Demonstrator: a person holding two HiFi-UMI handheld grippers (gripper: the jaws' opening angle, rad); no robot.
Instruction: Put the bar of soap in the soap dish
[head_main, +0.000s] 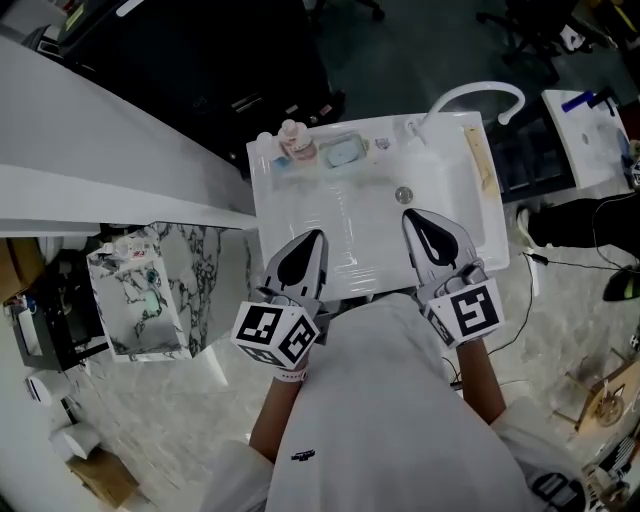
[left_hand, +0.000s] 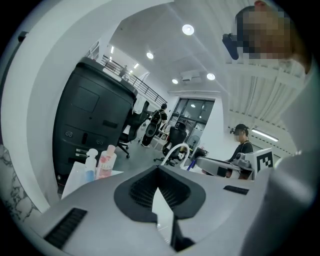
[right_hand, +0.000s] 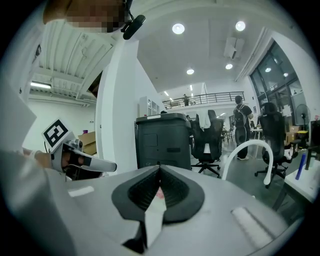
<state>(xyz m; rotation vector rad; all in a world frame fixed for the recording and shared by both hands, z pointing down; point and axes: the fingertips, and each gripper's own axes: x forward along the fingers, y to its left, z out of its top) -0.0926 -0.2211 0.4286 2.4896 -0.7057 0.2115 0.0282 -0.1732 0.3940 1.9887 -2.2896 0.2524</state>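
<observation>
Bluish soap bar (head_main: 344, 153) inside soap dish (head_main: 324, 150)

Lower centre, the left gripper (left_hand: 159, 171) has jaws together; a pink bottle (left_hand: 106, 162) stands centre-left, a white faucet (left_hand: 176, 149) mid-frame

Bright ceiling spotlights (right_hand: 178, 28) above black office chairs (right_hand: 212, 137) and a mezzanine railing (right_hand: 210, 99)
</observation>
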